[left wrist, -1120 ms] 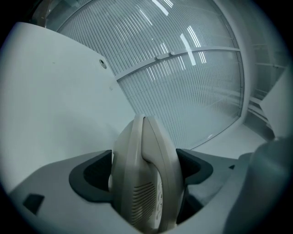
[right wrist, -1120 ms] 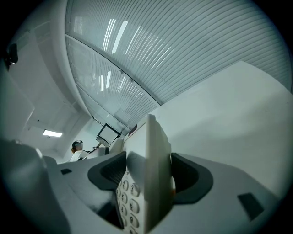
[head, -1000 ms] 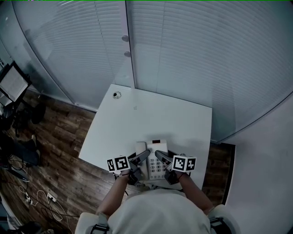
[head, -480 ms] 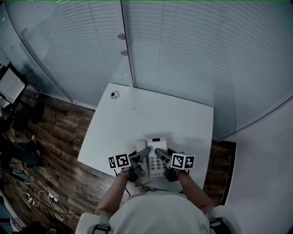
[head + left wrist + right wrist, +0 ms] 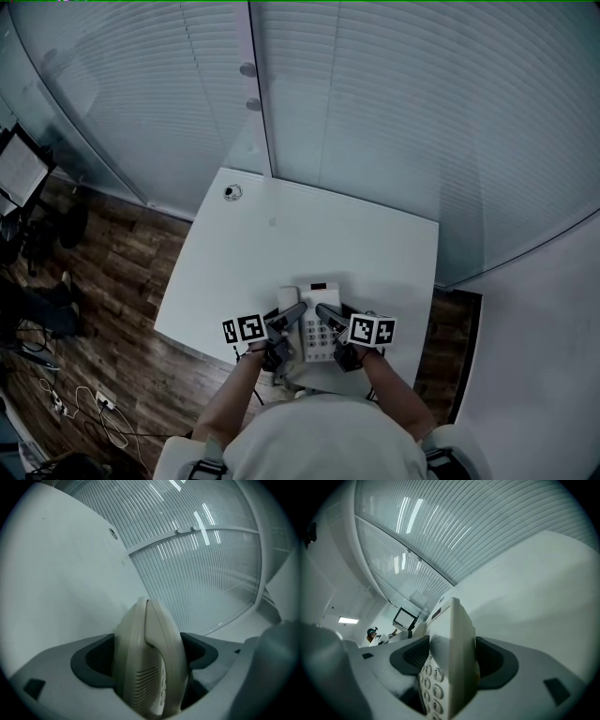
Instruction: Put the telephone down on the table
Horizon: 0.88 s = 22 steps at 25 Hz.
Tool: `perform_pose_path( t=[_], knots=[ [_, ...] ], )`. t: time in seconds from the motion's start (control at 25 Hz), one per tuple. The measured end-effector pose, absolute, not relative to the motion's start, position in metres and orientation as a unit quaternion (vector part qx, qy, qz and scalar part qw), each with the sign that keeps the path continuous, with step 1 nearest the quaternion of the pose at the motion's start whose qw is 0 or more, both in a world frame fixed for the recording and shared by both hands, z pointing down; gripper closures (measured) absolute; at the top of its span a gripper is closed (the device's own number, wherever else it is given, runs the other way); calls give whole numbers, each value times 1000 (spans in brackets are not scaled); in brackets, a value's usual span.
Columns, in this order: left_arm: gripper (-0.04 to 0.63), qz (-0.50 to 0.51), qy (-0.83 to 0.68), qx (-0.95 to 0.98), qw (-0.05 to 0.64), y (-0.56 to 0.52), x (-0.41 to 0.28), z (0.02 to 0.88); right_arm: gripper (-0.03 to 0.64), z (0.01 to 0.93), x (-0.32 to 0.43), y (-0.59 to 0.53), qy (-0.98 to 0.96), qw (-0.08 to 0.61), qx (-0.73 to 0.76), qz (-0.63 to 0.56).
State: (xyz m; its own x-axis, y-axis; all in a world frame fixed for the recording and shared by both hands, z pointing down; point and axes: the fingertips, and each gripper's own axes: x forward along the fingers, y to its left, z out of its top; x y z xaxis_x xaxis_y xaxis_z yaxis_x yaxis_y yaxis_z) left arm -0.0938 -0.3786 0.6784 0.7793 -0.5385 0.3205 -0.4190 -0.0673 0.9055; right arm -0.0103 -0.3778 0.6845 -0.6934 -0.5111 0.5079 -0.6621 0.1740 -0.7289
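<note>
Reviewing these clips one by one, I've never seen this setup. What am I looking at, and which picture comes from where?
No robot: a person holds a two-jaw gripper in each hand. The wide picture is from a head camera looking down; the other two ride on the grippers. The left gripper is shut on the handset side of a white telephone, the right gripper on its keypad side, at the near edge of the table. A small round object sits at its far left corner.
</note>
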Motion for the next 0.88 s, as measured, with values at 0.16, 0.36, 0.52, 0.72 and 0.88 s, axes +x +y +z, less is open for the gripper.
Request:
perform_pose_path(
  t=[0.16,0.36,0.52,0.72,0.88],
  knots=[
    [183,-47,-334,728,598,-377,-92,675,305,682,-9,-377,-764,71,380,517],
    [183,-43,-341,728,593,-379,-92,674,305,684,-9,-378,-765,68,374,520],
    [183,-37,-346,732,586,-379,-92,675,305,686,-10,-379,-763,67,372,524],
    [183,-31,-351,734,581,-378,-91,677,305,689,-9,-377,-763,68,373,524],
    [183,-8,-356,736,575,-379,-90,682,305,696,-5,-380,-767,90,387,504]
  ],
)
